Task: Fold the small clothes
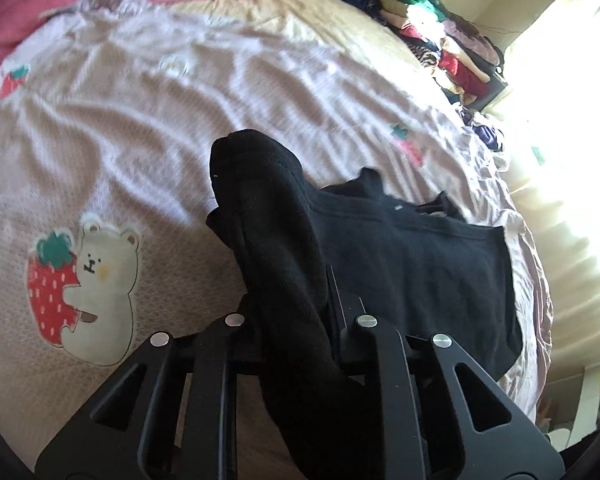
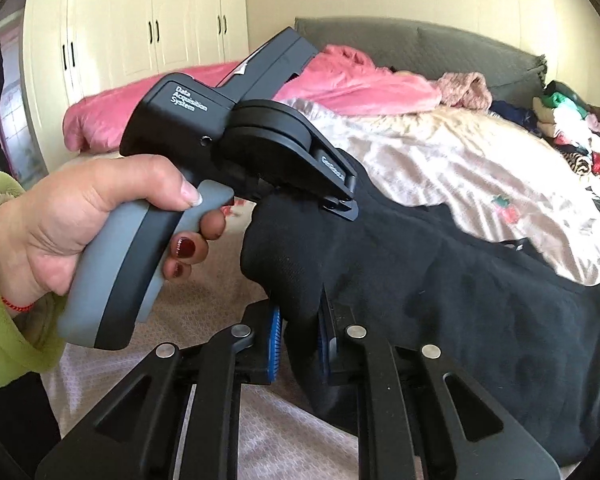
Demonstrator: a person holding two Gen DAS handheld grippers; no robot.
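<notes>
A black garment lies partly on the bed, its near edge lifted. My left gripper is shut on a bunched fold of the black garment, which rises between the fingers. My right gripper is shut on the same black garment, with blue pads showing beside the cloth. The left gripper's body shows in the right wrist view, held by a hand just above and left of my right gripper, its tip clamped on the garment's edge.
The bed has a pale pink sheet with a bear and strawberry print. A pink quilt lies at the head. A pile of folded clothes sits at the far right. White wardrobe stands behind.
</notes>
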